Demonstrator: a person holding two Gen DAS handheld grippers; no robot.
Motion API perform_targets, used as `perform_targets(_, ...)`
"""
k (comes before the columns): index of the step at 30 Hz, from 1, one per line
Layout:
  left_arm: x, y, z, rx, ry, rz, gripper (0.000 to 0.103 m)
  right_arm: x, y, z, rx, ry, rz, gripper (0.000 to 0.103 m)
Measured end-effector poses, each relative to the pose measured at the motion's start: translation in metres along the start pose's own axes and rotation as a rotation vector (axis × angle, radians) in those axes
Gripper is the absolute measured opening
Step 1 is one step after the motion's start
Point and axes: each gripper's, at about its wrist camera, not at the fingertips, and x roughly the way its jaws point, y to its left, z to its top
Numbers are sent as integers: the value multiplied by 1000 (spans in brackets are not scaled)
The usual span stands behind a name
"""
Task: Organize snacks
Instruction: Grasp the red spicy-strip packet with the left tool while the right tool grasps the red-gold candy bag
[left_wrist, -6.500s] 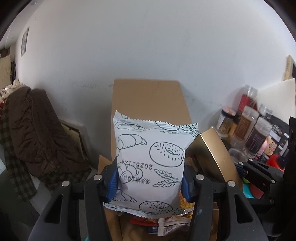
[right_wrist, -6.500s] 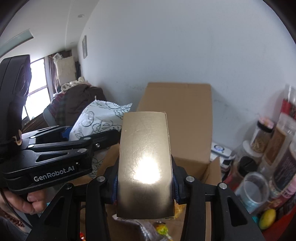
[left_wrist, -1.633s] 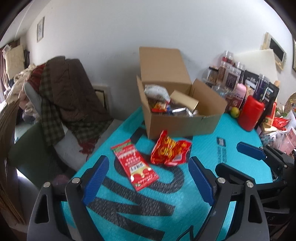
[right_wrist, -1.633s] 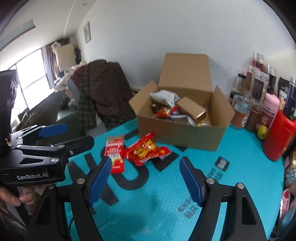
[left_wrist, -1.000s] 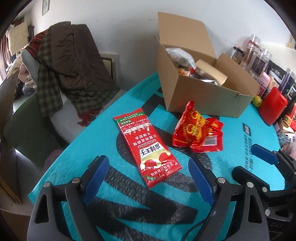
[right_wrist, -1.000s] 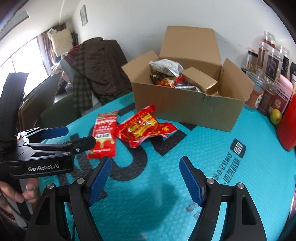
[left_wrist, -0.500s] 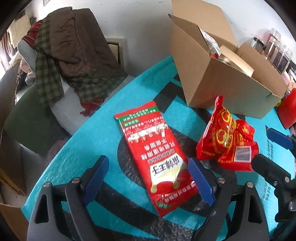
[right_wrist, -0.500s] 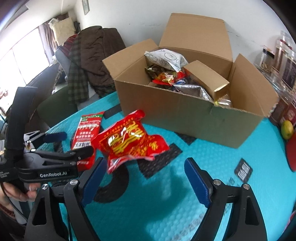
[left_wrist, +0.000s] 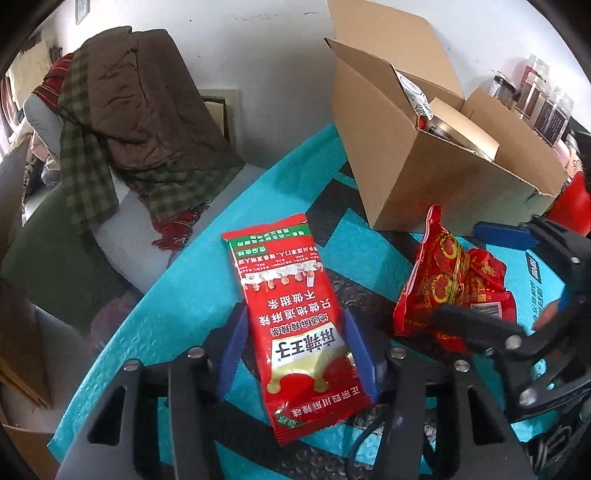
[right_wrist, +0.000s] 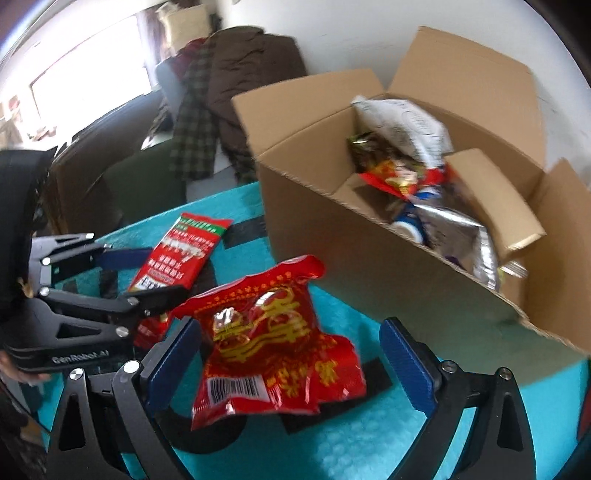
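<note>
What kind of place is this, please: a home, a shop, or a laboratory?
Most likely a lived-in room at home. Clothes are heaped over a seat beside the table, jars crowd against the wall, and an open cardboard box of snacks stands on a teal mat.

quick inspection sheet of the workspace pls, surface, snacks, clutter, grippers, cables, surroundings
surface: teal mat with black lettering
job's things: long red packet and crinkled red bag flat on the mat; open cardboard box holding snacks
clutter: jars behind the box
grippers: left gripper has just been closing, pads at the packet's edges; right gripper has just been opening, astride the bag
cables: nothing seen
surroundings: white wall, clothes piled on a chair
</note>
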Motion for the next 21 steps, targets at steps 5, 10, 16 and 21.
perform_targets(5, 0, -1, -1, 16, -2, 4, 52, 16, 11, -1, -64, 40, 22, 96)
perform_targets(10, -3, -2, -3, 17, 11, -9, 51, 15, 16, -12, -45, 24, 9, 81)
perform_targets(16, -10, -8, -15, 14, 24, -44, 50, 0, 15, -28, 3, 13, -18, 78)
perform_targets(21, -20, -20, -29, 38, 41, -73, 49, -15, 17, -43, 43, 35, -71, 77)
